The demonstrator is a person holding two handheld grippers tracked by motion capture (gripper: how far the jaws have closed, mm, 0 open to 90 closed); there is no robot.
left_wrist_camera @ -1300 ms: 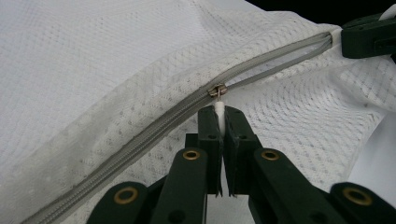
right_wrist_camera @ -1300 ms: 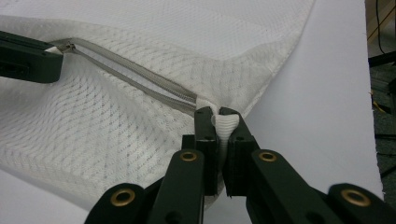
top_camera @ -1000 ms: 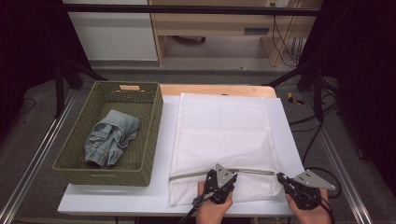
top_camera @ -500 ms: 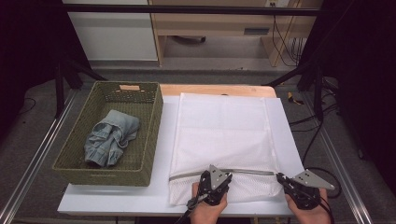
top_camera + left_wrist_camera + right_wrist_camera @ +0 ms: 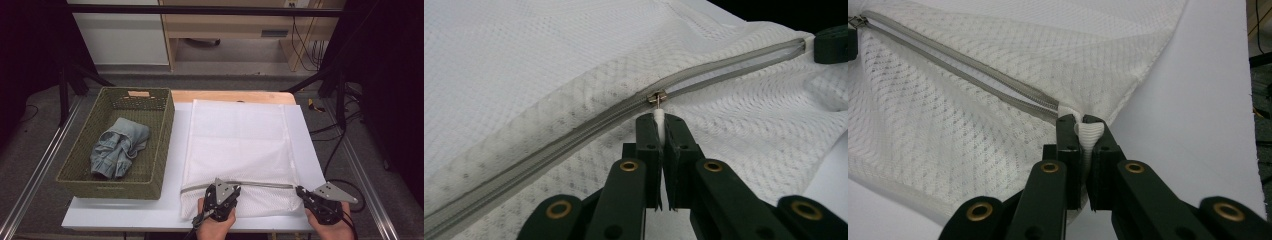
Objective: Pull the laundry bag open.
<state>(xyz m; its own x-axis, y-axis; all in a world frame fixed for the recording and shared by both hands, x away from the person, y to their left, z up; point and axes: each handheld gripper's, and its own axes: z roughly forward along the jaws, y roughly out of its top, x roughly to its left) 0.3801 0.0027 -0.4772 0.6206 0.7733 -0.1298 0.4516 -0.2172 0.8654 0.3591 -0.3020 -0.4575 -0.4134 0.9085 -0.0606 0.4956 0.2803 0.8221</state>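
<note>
A white mesh laundry bag (image 5: 240, 145) lies flat on the white table, its grey zipper (image 5: 260, 184) running across near the front edge. My left gripper (image 5: 223, 196) is shut on the zipper's white pull tab (image 5: 659, 118), just behind the metal slider (image 5: 657, 96). From the slider toward the right end, the zipper (image 5: 734, 61) gapes open. My right gripper (image 5: 303, 192) is shut on the bag's white fabric tab (image 5: 1089, 134) at the zipper's right end (image 5: 1048, 107). The part of the zipper (image 5: 524, 160) left of the slider is closed.
A green woven basket (image 5: 165, 130) stands left of the bag and holds a crumpled light-blue denim garment (image 5: 119, 147). The white board (image 5: 125, 215) ends close to my hands. A wooden tabletop edge (image 5: 230, 96) lies behind the bag.
My left gripper has slid left along the zipper with the pull tab, widening the open stretch. The right gripper has stayed put on the bag's tab.
</note>
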